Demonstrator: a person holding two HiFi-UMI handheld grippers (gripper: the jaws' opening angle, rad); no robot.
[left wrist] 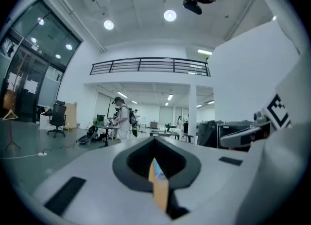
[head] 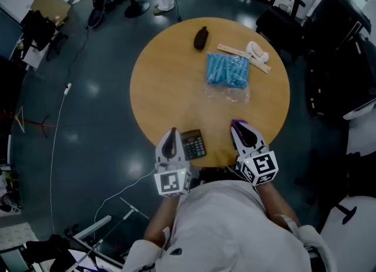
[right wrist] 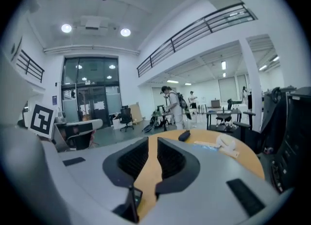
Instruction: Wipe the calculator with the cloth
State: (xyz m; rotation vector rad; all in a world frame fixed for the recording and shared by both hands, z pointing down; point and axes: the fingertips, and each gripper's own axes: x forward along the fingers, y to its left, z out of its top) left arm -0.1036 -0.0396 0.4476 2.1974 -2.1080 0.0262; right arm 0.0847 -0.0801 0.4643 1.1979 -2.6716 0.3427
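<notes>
While both tools are held up near the person's chest, the L tongs (left wrist: 154,146) are pressed together w/ nothing btwn them, only a thin sliver of the worktop (head: 158,83) showing thru the seam, and they point out level across the room. R tongs (right wrist: 152,141) stand slightly spread, a narrow gap btwn the ribbed pads, nothing pinched; wood shows thru the gap and they tilt a little down over the round top. Calculator (head: 193,144) lies flat at the near edge of the worktop, btwn the two tools, just beside the L one in the head view, keys up; its corner also peeks in at the bottom of the right gripper view. Further out, approx mid-top, a blue nubbly bundle (head: 228,69) sits on clear plastic wrap (head: 230,93). Beyond it: a dark oval thing (head: 201,37), a pale flat stick (head: 235,51) and a white lump (head: 257,51) touching the stick. A purple bit (head: 237,124) shows at the tip of the R tongs in head view; can't tell if it's the cloth or part of the tool. Person's white top (head: 229,229) fills the bottom
</notes>
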